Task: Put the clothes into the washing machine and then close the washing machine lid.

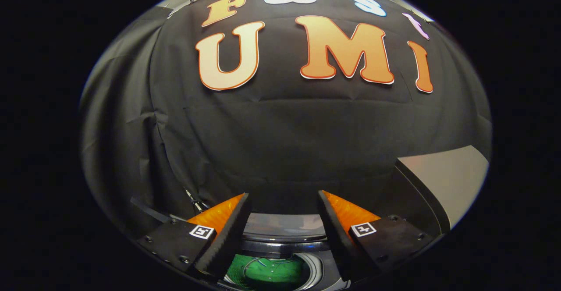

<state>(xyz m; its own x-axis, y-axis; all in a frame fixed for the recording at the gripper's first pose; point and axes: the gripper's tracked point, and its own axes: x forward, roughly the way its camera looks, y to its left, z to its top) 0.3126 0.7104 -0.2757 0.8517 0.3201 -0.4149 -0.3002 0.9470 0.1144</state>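
Note:
My gripper [284, 203] is open, its two fingers spread wide with nothing between them. Below and between the fingers sits the top of the washing machine [285, 227], its grey rear panel just ahead of the fingertips. Under that, the round drum opening [271, 271] shows a green inside. Whether any clothes lie in the drum I cannot tell. To the right, beyond the right finger, the raised lid [447, 181] stands tilted up, its pale grey face catching light and its dark edge toward me.
The booth's black cloth wall [285, 142] hangs close behind the machine and wraps round on the left. A thin dark cable or rod [195, 201] runs down near the left finger.

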